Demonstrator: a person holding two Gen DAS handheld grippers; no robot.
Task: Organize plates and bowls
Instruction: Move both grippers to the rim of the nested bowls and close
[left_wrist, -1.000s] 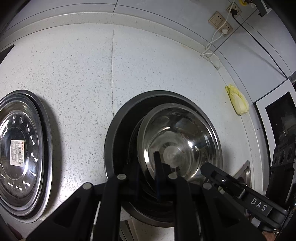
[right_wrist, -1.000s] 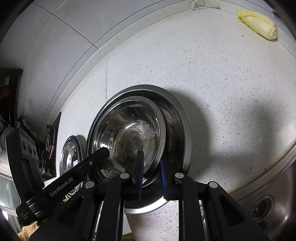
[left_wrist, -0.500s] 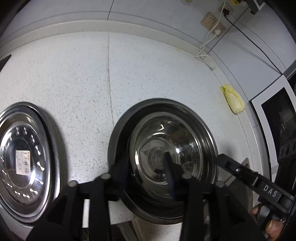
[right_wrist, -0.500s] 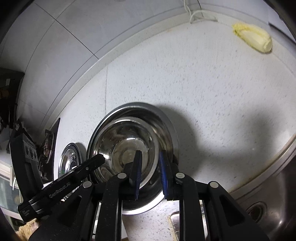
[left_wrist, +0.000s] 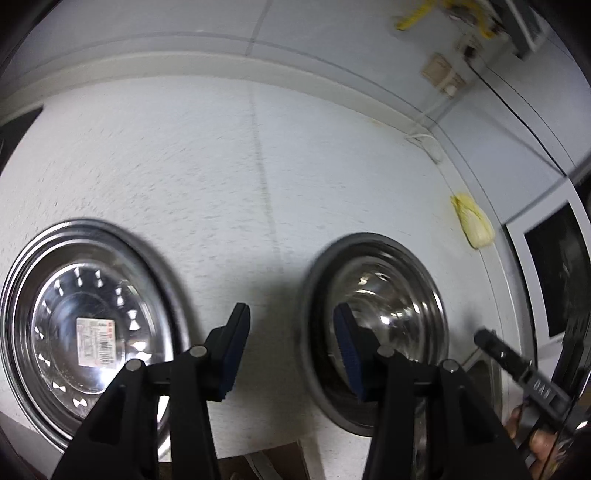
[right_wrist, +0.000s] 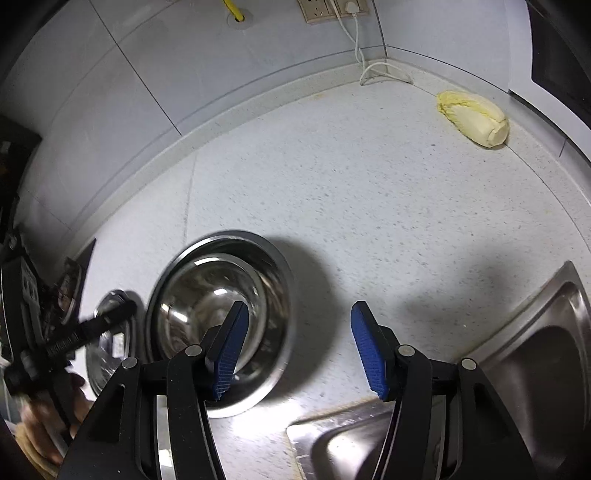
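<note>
Both claws opening, nothing gripped, above the speckled desk (right_wrist: 369, 206).

The small bowl (right_wrist: 207, 306) is seen nested in the big bowl (right_wrist: 275, 280) on the desk, plates (left_wrist: 88, 325) stacked just beside. The left claw (left_wrist: 291, 350) and right claw (right_wrist: 299, 350) are spread, nothing between the pads. A cabbage (right_wrist: 472, 118) is laid near the wall; the sink (right_wrist: 535, 369) is at the edge.

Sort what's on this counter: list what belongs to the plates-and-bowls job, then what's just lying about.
Job: nested bowls, small one inside large; plates, stacked, barcode sticker on top.

Lying about: cabbage by the wall; cable plugged into the socket; sink.
</note>
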